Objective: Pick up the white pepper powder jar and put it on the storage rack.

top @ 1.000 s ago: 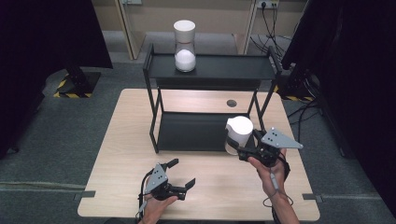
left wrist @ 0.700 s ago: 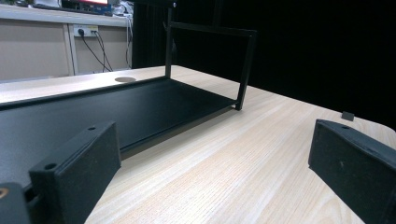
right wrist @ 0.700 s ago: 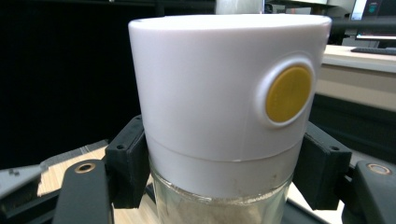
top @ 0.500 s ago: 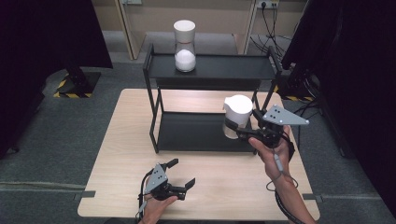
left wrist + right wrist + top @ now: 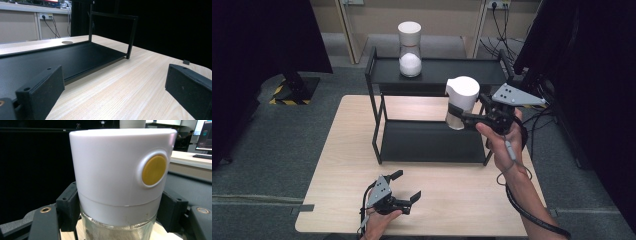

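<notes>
My right gripper (image 5: 457, 116) is shut on a glass jar with a white lid (image 5: 460, 101), held upright in the air over the right half of the black two-tier shelf (image 5: 432, 141), about level with its top tier. In the right gripper view the jar (image 5: 120, 182) has a yellow button on its lid and sits between both pads (image 5: 67, 208). A second white-lidded jar (image 5: 410, 42) with white powder stands on the top shelf at the left. My left gripper (image 5: 404, 189) rests open on the table near the front edge, jaws (image 5: 110, 90) empty and pointing at the lower shelf.
The wooden table (image 5: 342, 165) carries the shelf at its rear half; a round hole (image 5: 67, 42) lies in the tabletop behind the lower tier. Dark curtains flank both sides, and cables trail at the back right on the floor.
My right gripper has lifted the jar from near the lower shelf's right end up and towards the back, to top-shelf height. The left gripper has stayed put.
</notes>
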### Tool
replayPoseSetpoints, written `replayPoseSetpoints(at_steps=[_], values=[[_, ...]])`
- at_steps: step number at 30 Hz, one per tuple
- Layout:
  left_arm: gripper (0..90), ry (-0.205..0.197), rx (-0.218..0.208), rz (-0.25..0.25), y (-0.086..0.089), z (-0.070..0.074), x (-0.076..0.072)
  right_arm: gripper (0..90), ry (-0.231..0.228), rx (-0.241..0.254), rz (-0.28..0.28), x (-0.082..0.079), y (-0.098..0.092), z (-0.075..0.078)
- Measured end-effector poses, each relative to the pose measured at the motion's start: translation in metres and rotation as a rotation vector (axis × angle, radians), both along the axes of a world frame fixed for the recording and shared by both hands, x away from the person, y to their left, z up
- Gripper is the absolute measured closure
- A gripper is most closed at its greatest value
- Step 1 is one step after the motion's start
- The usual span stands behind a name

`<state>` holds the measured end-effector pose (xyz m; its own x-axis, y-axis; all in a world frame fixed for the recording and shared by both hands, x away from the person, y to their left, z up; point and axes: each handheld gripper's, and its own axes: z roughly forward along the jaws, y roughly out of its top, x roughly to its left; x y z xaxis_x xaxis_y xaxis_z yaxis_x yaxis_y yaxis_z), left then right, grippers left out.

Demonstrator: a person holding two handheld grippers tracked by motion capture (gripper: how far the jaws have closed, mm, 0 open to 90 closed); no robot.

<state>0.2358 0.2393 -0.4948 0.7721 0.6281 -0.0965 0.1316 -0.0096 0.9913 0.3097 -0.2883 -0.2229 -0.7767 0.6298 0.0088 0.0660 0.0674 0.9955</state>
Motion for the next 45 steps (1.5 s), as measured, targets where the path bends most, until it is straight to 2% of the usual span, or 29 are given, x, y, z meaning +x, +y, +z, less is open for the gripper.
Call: replayPoseSetpoints(at_steps=[11, 20, 32, 45], values=[[1.5, 0.003, -0.004, 0.0, 0.0, -0.001, 0.0, 30.9, 0.017, 0.005, -0.023, 0.019, 0.013, 0.032], [1.5, 0.003, 0.0, -0.003, 0.001, -0.001, 0.0, 30.9, 0.021, -0.001, -0.064, 0.033, 0.022, 0.048], [1.5, 0.004, 0.0, -0.007, 0.0, -0.001, 0.0, 30.9, 0.039, -0.004, -0.137, 0.057, 0.035, 0.06], [1.5, -0.002, -0.004, -0.005, 0.0, 0.0, 0.0, 30.9, 0.05, -0.011, -0.216, 0.086, 0.053, 0.065]])
